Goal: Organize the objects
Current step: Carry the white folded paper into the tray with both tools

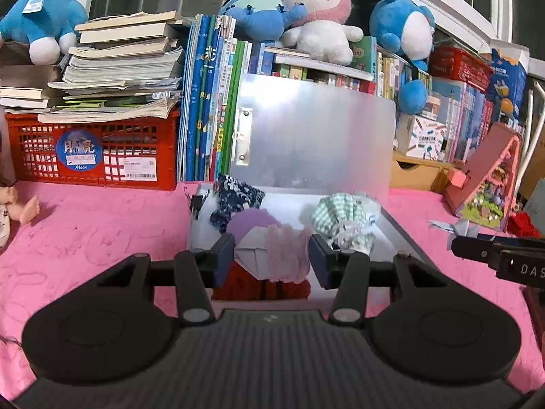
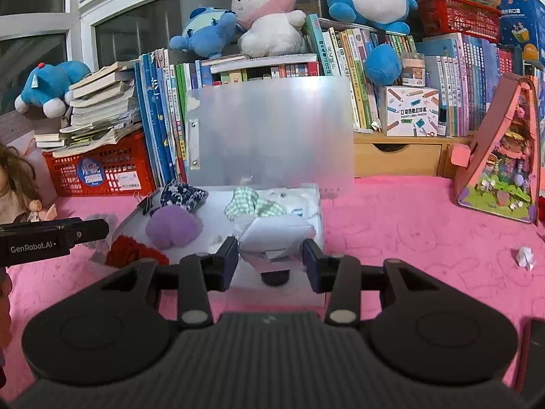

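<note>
Left gripper [image 1: 271,259] pinching pink cloth [image 1: 287,255], right gripper [image 2: 270,259] clamping folded paper [image 2: 272,235] (over open box [image 2: 316,204]), books [image 2: 477,85] behind.

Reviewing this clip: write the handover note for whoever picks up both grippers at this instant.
Left gripper: appears shut on a grey folded paper, above the near end of the box.
Right gripper: appears shut on a white folded paper, also over the box.
Done: navy pouch, purple ball, check cloth and red yarn lie in the open box.
Left: probably drop both papers in, then fetch the paper scrap from the pink mat.
</note>
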### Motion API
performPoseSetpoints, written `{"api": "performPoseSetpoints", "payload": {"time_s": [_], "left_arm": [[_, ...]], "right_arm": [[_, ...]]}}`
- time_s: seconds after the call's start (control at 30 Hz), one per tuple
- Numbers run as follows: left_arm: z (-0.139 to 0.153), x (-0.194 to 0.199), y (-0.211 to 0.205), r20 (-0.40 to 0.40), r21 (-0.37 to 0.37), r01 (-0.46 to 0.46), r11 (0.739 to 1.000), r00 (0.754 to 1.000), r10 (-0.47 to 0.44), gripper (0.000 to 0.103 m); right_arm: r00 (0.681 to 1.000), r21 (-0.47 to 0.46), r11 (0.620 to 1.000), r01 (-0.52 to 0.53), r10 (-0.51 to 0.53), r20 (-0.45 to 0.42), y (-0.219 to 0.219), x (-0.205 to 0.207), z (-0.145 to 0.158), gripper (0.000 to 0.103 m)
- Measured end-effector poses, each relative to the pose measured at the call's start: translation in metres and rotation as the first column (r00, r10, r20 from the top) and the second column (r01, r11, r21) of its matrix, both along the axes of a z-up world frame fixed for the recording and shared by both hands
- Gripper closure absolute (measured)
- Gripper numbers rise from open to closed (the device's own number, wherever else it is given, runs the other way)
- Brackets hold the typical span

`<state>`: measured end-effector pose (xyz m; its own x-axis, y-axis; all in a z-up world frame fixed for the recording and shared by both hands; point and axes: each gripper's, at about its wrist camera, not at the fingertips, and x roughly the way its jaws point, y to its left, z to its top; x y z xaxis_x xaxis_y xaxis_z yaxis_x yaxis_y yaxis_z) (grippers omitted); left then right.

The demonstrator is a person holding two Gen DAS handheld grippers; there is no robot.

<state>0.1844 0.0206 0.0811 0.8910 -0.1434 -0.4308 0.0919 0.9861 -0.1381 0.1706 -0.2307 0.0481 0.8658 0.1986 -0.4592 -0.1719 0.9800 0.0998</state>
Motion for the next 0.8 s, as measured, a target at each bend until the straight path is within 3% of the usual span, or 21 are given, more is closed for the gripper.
{"api": "performPoseSetpoints", "payload": {"time_s": [0.4,0.8], "left_arm": [[-0.014,0.055,-0.003,-0.059,-0.002,-0.040,0.999,0.997,0.040,0.049],[-0.034,0.075,-0.011,-0.082,0.040,-0.034,0.999,0.996,0.037,0.049]], "right_arm": [[0.997,0.017,1.000,0.009,-0.008,-0.071,0.004,0.058,-0.013,0.057],[0.992,0.011,1.000,-0.001,0.003,-0.127,0.019,0.083,-0.040,0.057]]}}
